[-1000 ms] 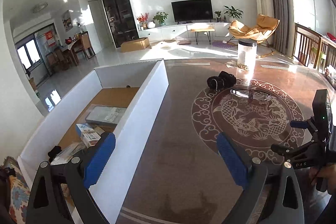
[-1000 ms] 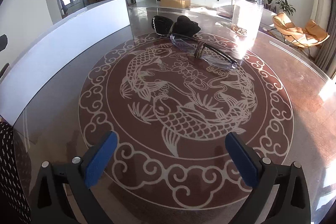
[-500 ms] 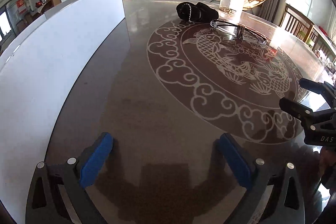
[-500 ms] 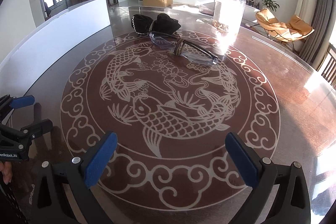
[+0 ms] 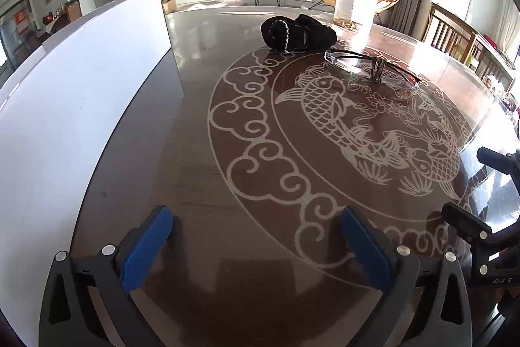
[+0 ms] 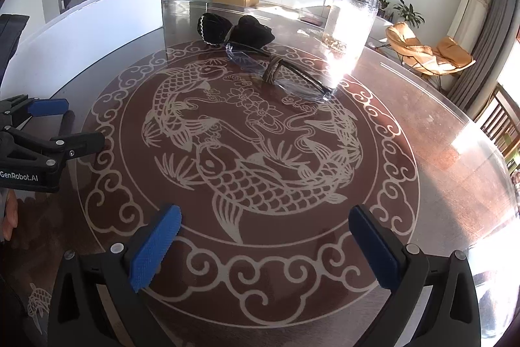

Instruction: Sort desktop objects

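A pair of black-framed glasses (image 5: 373, 67) lies on the round table with the fish pattern (image 5: 227, 126); it also shows in the right wrist view (image 6: 279, 70). A black bundled item (image 5: 297, 33) lies just behind the glasses, and shows in the right wrist view too (image 6: 235, 28). My left gripper (image 5: 256, 236) is open and empty, low over the table beside the white box (image 5: 81, 106). My right gripper (image 6: 265, 233) is open and empty over the near rim of the pattern. Each gripper shows at the edge of the other's view.
A tall clear glass container (image 6: 349, 21) stands behind the glasses in bright sunlight. The white box wall (image 6: 97, 31) runs along the table's left side. Chairs (image 5: 455, 31) stand at the right edge of the table.
My left gripper has dropped from above the white box down to table height and swung right, toward the glasses. The right gripper moved slightly forward. Both stayed open.
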`<act>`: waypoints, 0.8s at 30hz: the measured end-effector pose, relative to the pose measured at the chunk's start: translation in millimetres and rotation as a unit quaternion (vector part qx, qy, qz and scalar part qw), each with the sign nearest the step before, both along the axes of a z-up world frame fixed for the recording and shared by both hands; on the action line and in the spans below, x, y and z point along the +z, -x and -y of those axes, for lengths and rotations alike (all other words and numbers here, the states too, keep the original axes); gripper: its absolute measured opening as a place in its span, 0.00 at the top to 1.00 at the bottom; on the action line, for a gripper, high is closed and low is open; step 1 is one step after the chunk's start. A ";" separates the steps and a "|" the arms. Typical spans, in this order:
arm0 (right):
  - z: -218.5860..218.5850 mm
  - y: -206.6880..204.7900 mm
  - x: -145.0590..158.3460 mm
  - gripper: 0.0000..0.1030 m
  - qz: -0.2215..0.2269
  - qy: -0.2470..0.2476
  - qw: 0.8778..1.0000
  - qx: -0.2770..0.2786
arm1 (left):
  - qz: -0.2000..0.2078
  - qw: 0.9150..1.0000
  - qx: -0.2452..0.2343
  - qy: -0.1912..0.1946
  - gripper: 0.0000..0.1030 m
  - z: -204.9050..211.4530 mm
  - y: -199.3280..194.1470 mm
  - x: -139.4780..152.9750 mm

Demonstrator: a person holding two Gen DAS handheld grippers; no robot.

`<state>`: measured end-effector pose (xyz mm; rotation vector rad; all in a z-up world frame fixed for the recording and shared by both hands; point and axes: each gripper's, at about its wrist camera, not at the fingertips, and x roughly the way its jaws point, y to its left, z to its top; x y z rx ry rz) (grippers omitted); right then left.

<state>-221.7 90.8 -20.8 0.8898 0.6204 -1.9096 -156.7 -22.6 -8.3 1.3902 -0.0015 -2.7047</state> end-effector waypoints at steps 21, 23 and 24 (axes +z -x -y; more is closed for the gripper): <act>0.4 -0.7 -0.2 0.00 0.001 0.000 1.000 0.006 | 0.000 1.000 -0.001 0.000 0.00 0.4 1.5 0.5; 0.4 -0.7 -0.2 0.00 0.001 0.000 1.000 0.007 | 0.000 1.000 -0.001 0.000 0.00 0.4 1.5 0.5; 0.4 -0.7 -0.2 0.00 0.001 0.000 1.000 0.008 | 0.000 1.000 -0.001 0.000 0.00 0.5 0.8 0.4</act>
